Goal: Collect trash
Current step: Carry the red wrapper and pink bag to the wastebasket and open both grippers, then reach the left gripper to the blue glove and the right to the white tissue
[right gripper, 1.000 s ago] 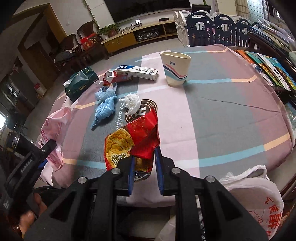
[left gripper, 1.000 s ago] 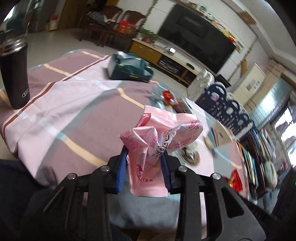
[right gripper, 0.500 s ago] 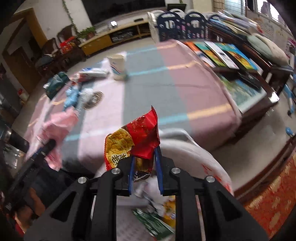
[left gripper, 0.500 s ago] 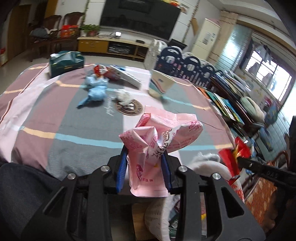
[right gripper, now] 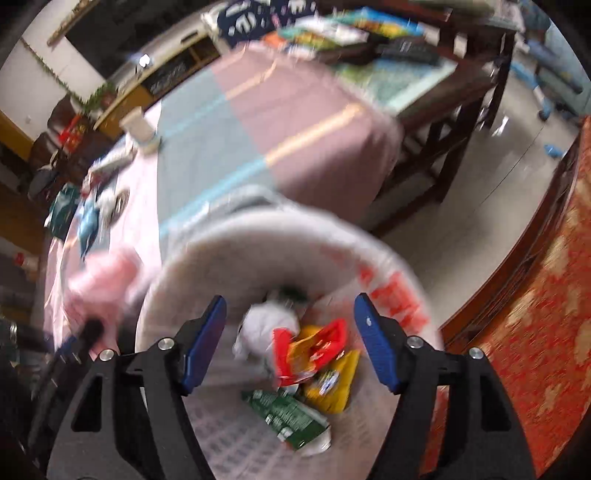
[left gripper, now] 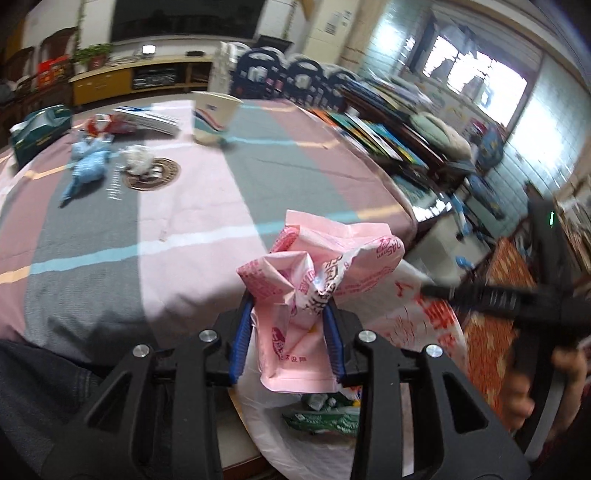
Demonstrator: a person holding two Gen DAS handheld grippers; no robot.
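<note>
Striped tablecloth (left gripper: 192,206), tiled floor (right gripper: 476,192)

A home living room — wall television (left gripper: 184,16) over a low cabinet (left gripper: 140,79); cloth-covered table (left gripper: 240,177).

My left gripper (left gripper: 288,332) has blue pads and black arms, and grips a pink wrapper (left gripper: 314,288) printed in darker pink. My right gripper (right gripper: 291,336) has the same blue pads. Below it a white bag (right gripper: 258,258) with red lettering holds a red-and-yellow packet (right gripper: 314,347) and a green wrapper (right gripper: 288,413). The tablecloth (left gripper: 192,221) shows pink, grey and mauve blocks with light blue and yellow stripes.
</note>
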